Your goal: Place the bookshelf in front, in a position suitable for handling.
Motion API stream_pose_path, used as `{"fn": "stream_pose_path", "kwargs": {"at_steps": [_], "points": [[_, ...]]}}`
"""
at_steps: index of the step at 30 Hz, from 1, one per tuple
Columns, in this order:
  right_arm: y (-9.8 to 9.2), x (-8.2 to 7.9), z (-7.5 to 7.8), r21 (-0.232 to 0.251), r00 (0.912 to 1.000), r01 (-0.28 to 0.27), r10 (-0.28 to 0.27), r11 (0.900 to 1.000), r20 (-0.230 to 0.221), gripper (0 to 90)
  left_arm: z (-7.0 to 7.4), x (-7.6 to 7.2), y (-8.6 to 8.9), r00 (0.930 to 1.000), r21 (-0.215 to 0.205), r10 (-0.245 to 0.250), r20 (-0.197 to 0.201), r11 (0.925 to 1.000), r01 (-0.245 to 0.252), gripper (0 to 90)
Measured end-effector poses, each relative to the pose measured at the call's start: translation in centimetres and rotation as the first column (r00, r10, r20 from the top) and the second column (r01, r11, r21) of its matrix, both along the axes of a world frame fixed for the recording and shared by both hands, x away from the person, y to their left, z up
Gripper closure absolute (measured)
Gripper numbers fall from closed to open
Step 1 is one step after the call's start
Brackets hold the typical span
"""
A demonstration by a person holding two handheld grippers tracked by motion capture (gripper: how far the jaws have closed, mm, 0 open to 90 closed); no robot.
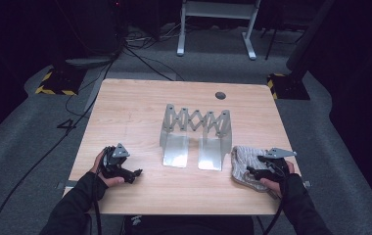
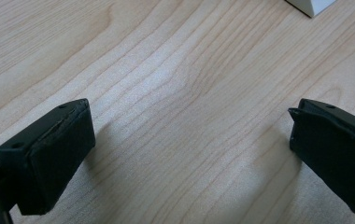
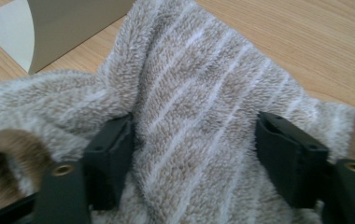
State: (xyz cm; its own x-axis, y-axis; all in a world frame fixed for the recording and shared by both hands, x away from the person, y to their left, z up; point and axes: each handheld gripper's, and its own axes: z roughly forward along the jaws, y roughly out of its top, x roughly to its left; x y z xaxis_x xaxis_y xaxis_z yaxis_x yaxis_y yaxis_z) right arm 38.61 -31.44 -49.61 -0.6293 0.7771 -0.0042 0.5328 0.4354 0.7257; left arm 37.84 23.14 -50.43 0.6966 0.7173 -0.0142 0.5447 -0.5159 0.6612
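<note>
Right now we have the right hand-held gripper [image 1: 253,171] pushed into the striped towel [image 1: 245,164], which lies bunched on the counter [image 1: 135,112] just to the right of the grey folding rack [image 1: 194,137], near the counter's right edge. In the right gripper view, the jaws stand wide with a thick fold of towel [image 3: 189,116] between them; the left pad looks tucked against the pile, while the right pad sits beside it, so we judge the cloth is not yet pinched. Our left hand-held gripper [image 1: 136,174] rests well to the left of the rack, jaws wide apart over bare wood, holding nothing. The risk from here, as we see it, is a shallow bite: if we close on just the top ridge of the fluffy pile, the towel may slip out on lifting. Since it lies so close to the rack's right plate [image 3: 68,28], dragging it sideways could nudge the rack or snag the cloth on it.
</note>
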Motion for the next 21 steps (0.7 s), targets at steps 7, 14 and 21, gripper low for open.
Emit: {"fn": "stream_pose_path", "kwargs": {"at_steps": [7,14,21], "points": [[0.2,-0.3,0.5,-0.025,0.9999,-0.013,0.013,1.0,0.005,65.8,0.0,0.0,0.0,1.0,-0.001,0.002,0.0,1.0,-0.002,0.5],[0.0,-0.8,1.0,0.043,0.9999,-0.004,0.005,0.999,-0.016,72.4,0.0,0.0,0.0,1.0,-0.001,0.002,0.002,1.0,-0.002,0.5],[0.4,-2.3,3.7,0.09,0.9948,-0.017,0.007,0.996,0.101,73.2,0.0,0.0,0.0,1.0,0.0,0.002,-0.001,1.0,-0.002,0.5]]}}
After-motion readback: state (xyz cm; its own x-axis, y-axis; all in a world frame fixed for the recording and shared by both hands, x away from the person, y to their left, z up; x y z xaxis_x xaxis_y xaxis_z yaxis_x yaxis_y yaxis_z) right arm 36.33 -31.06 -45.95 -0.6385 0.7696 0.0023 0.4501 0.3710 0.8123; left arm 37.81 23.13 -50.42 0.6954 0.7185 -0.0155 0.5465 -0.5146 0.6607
